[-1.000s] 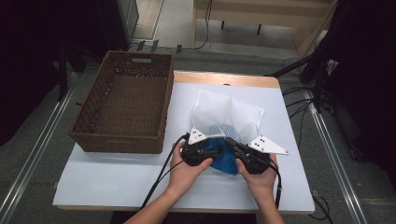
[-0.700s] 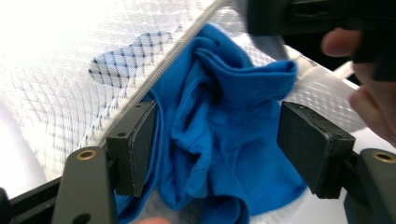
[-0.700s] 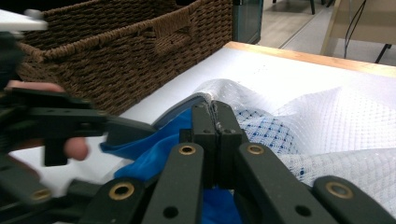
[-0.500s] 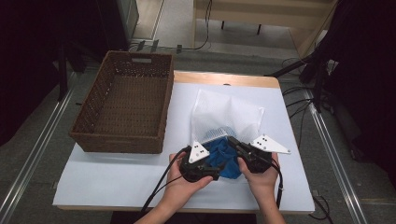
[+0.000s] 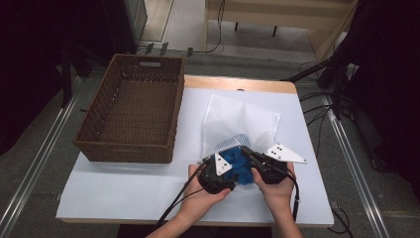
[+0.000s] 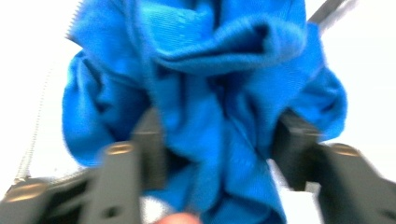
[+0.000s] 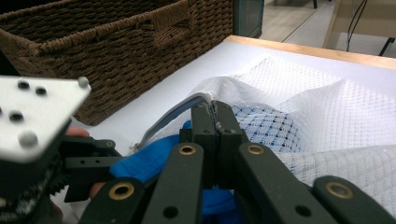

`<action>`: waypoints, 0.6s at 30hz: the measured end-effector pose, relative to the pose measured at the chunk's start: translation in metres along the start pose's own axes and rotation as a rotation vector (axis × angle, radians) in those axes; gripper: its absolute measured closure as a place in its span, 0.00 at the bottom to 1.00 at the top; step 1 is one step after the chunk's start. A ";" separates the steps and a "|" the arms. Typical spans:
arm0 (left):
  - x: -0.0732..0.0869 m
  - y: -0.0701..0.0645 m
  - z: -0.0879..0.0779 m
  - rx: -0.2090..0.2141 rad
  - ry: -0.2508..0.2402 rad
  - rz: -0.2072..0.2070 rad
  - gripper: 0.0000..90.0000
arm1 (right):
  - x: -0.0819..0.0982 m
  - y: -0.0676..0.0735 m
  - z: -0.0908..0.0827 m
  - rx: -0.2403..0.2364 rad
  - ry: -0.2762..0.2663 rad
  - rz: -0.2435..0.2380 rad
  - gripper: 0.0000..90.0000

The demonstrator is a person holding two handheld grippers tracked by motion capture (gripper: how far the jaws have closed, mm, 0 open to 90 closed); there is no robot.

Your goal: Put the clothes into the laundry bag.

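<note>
Your left gripper (image 5: 221,167) is spreading its black jaws around a crumpled, soft blue cloth (image 6: 210,93), the bunched folds bulging between them. Just beside it, your right gripper (image 7: 215,122) is pinching its jaws together on the rim of the white mesh bag (image 5: 237,121), by the zipper edge. The cloth is sitting at the bag's near mouth, partly under the netting. Beyond the bag, to its left, a rectangular brown woven wicker basket (image 5: 132,111) is standing on the white-covered table (image 5: 124,188).
</note>
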State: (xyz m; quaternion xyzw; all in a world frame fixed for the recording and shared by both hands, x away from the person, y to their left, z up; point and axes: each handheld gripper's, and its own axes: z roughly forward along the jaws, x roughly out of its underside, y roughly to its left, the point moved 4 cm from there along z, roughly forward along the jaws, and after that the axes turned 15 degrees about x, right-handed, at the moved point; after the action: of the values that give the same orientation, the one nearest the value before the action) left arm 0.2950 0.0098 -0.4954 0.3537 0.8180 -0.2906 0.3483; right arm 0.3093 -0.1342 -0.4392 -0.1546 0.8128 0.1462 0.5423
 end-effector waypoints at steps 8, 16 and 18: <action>-0.016 0.011 -0.013 -0.016 -0.103 -0.065 0.75 | -0.001 0.001 -0.001 -0.002 -0.009 -0.002 1.00; -0.031 0.021 0.000 -0.109 -0.190 -0.087 0.73 | -0.003 0.000 -0.003 0.000 -0.016 0.007 1.00; -0.030 0.025 0.009 -0.115 -0.170 -0.098 0.71 | -0.003 0.000 -0.003 -0.001 -0.015 0.005 1.00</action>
State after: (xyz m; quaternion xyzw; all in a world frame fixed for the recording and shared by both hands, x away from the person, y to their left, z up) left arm 0.3336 0.0064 -0.4834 0.2670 0.8171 -0.2888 0.4215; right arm 0.3080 -0.1349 -0.4353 -0.1516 0.8092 0.1492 0.5477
